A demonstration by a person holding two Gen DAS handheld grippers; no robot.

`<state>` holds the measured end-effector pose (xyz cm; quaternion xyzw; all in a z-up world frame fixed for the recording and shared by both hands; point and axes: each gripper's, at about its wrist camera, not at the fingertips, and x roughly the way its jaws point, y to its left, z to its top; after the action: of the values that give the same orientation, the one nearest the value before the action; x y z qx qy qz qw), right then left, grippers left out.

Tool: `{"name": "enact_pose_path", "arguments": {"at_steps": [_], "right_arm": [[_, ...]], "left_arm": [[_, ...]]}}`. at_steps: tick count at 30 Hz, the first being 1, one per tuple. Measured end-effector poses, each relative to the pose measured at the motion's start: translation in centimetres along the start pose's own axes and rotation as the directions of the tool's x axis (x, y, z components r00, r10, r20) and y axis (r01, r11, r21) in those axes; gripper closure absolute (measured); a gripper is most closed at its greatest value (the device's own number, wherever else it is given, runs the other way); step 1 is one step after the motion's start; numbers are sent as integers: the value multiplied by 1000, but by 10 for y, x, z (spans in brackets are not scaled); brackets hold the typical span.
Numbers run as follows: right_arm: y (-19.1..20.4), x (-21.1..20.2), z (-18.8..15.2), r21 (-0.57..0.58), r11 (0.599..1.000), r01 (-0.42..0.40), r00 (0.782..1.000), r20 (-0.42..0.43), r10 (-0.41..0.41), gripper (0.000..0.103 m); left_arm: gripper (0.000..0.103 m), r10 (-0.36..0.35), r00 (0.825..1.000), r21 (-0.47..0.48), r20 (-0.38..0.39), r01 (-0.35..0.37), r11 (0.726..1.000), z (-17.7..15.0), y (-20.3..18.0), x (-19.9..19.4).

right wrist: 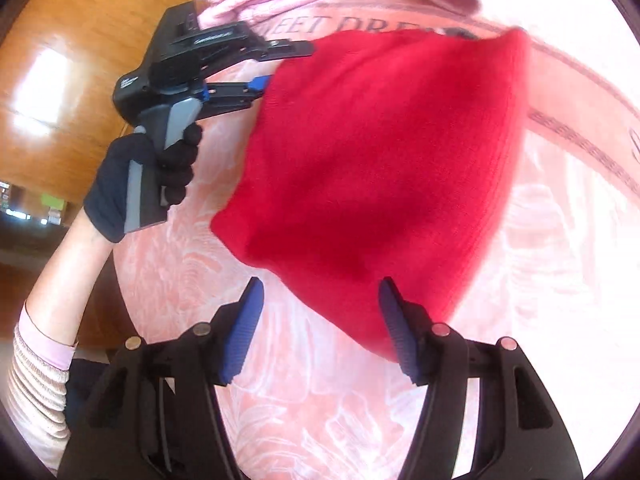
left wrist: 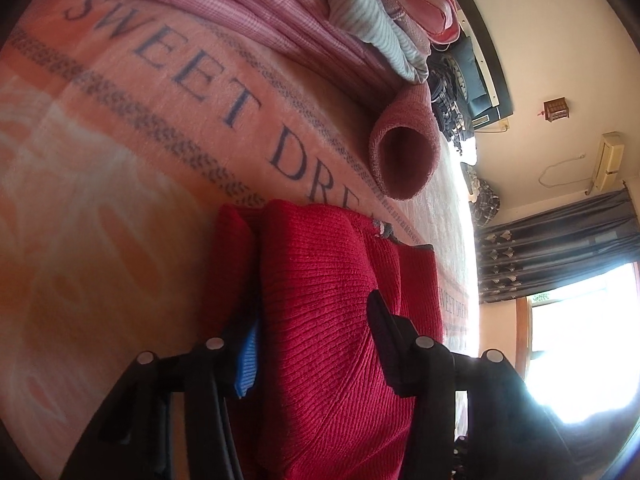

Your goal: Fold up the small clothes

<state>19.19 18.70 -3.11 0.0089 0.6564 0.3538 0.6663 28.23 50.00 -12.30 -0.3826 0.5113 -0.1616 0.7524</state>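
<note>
Nearest the right wrist camera, the right gripper [right wrist: 320,332] hangs with jaws spread and empty, just short of the lower hem of the red ribbed knit garment [right wrist: 372,152]. Beyond it, the left gripper [right wrist: 280,66], held by a dark-gloved hand [right wrist: 136,184], has its jaws pinching the garment's edge, lifting it off the pink "SWEET DREAMS" blanket [right wrist: 360,420]. The fold seems mid-way: next, the right gripper likely needs to close on the free hem. Farther back lie a rolled pink towel [left wrist: 404,152] and piled bedding [left wrist: 280,4].
</note>
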Motion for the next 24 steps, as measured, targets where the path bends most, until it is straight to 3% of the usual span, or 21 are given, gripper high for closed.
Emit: {"name": "enact_pose_path", "arguments": {"at_steps": [2,4,8,16,21,24], "right_arm": [[-17,-7,-2,78,997,-31,1000,5,30,43],[-34,-6,-4,127,991,-30,999,16,28,43],[-46,1,-7,141,990,-8,1000,2,8,45],[-43,9,-1,124,992,1,1000,6,-2,45],[-46,7,-4,140,990,-12,1000,16,10,45],[-51,2,-8,152,988,-17,1000,26,13,45]], "left_arm": [[78,40,999,37,-14,-39,999,-3,-7,5],[87,61,998,44,5,-61,997,-4,-9,2],[94,83,995,33,50,-84,996,-2,-3,-14],[94,95,995,3,25,-95,995,-9,13,-11],[74,139,990,14,-15,-139,990,-24,-1,-39],[62,167,986,26,-16,-167,986,-55,-16,-66]]}}
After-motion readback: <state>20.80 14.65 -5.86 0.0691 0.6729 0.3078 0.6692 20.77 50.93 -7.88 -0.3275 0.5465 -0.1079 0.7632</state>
